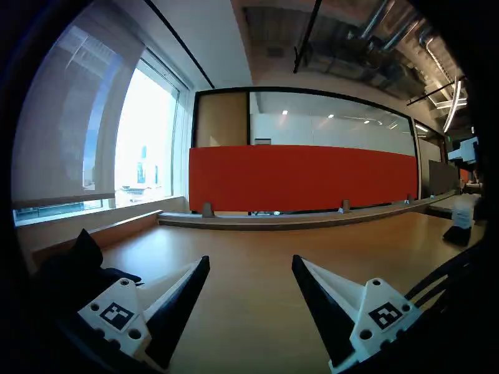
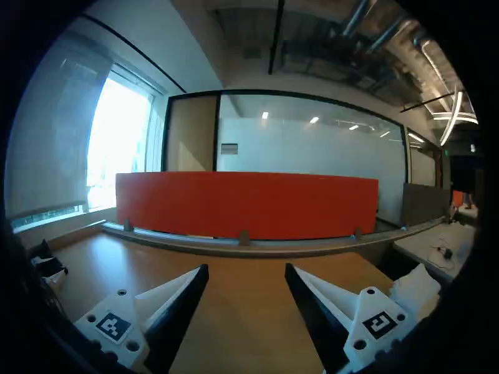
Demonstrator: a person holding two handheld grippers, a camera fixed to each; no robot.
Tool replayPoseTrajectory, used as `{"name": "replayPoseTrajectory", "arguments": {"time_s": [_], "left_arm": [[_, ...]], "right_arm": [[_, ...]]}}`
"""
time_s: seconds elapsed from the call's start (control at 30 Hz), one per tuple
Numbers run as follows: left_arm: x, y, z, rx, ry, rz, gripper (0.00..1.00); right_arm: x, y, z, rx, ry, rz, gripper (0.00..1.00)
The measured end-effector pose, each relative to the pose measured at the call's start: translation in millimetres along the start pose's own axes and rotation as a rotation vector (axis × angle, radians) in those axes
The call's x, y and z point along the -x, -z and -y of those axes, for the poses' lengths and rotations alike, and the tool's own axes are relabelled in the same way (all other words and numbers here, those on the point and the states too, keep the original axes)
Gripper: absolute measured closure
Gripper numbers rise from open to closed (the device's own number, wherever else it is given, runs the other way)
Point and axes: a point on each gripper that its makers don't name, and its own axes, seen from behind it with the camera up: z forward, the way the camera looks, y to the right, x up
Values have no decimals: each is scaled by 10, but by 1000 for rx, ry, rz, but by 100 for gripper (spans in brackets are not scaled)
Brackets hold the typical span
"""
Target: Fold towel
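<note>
Left gripper (image 1: 249, 258) and right gripper (image 2: 246, 266), each level above a wooden desk (image 1: 262, 230) and facing an orange divider (image 1: 299, 177). Both have their jaws spread wide and nothing between them.

A white crumpled cloth, probably the towel (image 2: 416, 288), lies at the right margin of the right gripper view, just beside that gripper's right finger and near the desk's right edge. Whether it is bunched or partly folded cannot be told.

Step in hand, as judged: approach, with no grasp or fold begun. The next move calls for swinging the right gripper toward the cloth, finding a corner or hem, and drawing it onto the bare wood ahead to spread it flat.

Open room: the desk lies bare from the fingers to the divider's rail. Limits: the divider ahead, a window (image 1: 143, 143) ledge on the left, a dark object (image 1: 78, 268) by the left gripper's left finger, and the desk's right edge.
</note>
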Motion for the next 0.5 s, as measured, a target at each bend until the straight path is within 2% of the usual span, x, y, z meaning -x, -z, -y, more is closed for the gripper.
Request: {"name": "replayPoseTrajectory", "arguments": {"time_s": [0.2, 0.5], "left_arm": [[2, 4, 0, 0, -1, 0, 2], [2, 3, 1, 0, -1, 0, 2]], "right_arm": [[-91, 4, -95, 13, -6, -32, 5], [-72, 40, -208, 23, 16, -73, 4]]}}
